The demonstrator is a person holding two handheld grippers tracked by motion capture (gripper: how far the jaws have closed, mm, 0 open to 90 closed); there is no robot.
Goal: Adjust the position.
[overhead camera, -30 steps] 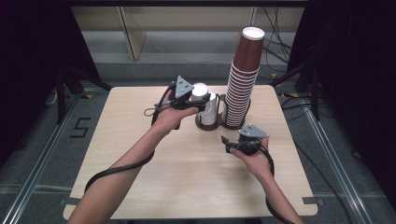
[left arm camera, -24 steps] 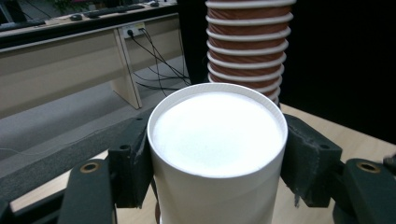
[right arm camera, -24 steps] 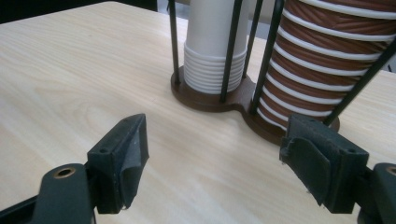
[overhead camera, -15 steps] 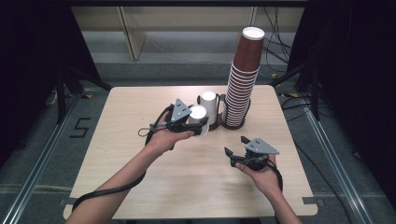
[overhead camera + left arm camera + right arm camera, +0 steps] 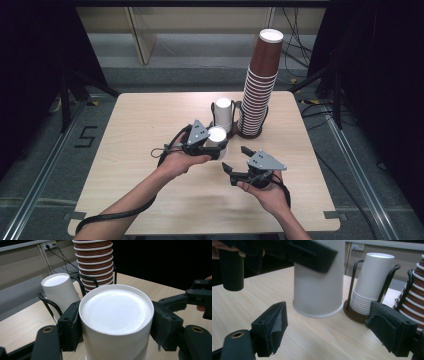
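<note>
High view: my left gripper (image 5: 216, 146) clamps one plain white cup (image 5: 217, 135), upside down, just above the table (image 5: 135, 125). Two stacks stand behind, white (image 5: 223, 114) and brown (image 5: 260, 85). My right gripper (image 5: 237, 159) has just been opening, nothing between its jaws.

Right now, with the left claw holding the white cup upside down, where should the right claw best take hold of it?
Probably low on the white cup, near its wider rim: the left claw clamps the upper wall. The open right claw already faces that free lower wall from the side.
</note>
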